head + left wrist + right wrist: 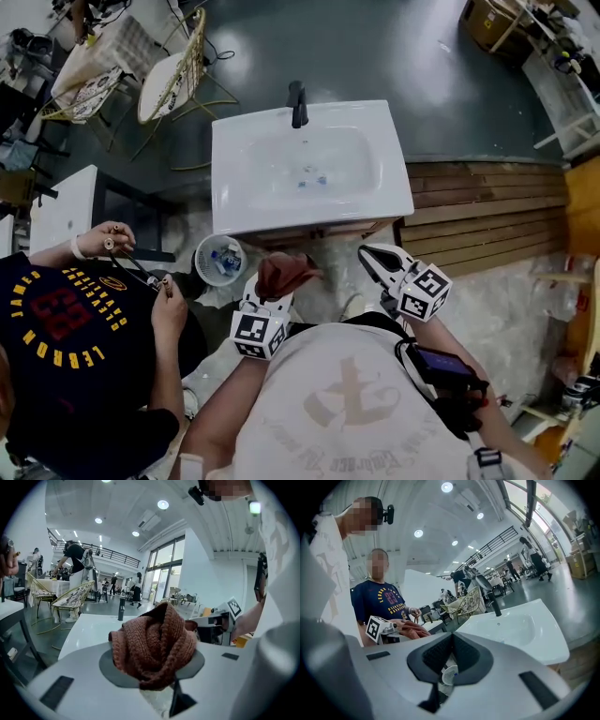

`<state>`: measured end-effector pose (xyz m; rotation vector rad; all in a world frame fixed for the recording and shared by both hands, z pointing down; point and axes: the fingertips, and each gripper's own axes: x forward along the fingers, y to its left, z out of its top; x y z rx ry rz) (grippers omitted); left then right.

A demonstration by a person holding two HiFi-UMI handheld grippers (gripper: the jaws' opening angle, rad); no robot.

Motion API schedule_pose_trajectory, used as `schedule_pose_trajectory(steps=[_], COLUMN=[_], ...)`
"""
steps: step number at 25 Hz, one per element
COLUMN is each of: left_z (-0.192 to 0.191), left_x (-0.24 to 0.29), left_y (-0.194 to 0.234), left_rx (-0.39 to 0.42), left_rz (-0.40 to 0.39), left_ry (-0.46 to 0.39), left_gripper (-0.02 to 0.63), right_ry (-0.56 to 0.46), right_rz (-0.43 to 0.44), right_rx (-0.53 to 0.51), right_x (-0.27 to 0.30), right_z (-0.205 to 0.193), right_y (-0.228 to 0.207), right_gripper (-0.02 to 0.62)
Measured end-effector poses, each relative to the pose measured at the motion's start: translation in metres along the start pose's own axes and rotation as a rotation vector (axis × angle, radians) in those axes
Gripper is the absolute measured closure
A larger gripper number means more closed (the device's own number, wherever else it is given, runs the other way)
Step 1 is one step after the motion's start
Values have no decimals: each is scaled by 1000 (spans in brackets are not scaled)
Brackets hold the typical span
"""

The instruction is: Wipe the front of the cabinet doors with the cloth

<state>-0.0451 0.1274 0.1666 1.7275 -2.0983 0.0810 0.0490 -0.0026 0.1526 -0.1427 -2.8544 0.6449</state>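
Gripping a bunched reddish-brown knit cloth [287, 274], the left claw [270, 298] has its jaws closed into the folds. In the left gripper view the cloth fills the gap between the jaws and bulges above them.

Head view: the cloth sits just in front of the cabinet [323, 231], under the near edge of the white washbasin [230, 202]. Only a thin brown strip of the cabinet front shows from this steep angle. Cannot tell whether the cloth touches the doors.

Right claw [379, 264]: tips drawn together, nothing held. It is near the cabinet's front right corner, beside the cloth but apart from it. In the right gripper view the dark pads [433, 656] meet at their far ends.

Black faucet [298, 103] stands upright at the back edge of the basin. The bowl has a few small bluish specks near the drain.

A small round white bin [221, 260] holding white and blue scraps stands on the floor at the cabinet's left front corner, close to the left claw.

A second person in a dark printed shirt [66, 337] is at the left, holding a thin dark item between both hands.

Wooden boards [487, 211] lie on the floor to the right of the cabinet. Wire chairs [173, 70] stand on the grey floor beyond the basin, upper left.
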Motion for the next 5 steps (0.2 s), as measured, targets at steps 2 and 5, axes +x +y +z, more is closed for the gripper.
schedule_pose_trajectory(steps=[2, 5], left_z=[0, -3], left_x=[0, 0], left_y=[8, 24], left_rx=[-2, -8], left_rz=[0, 4], left_ry=[-8, -14], left_gripper=[454, 454], right_ry=[0, 9], right_rz=[2, 5], right_rx=[-3, -6], right_x=[9, 25], right_z=[-2, -9], right_y=[3, 8], right_gripper=[581, 581])
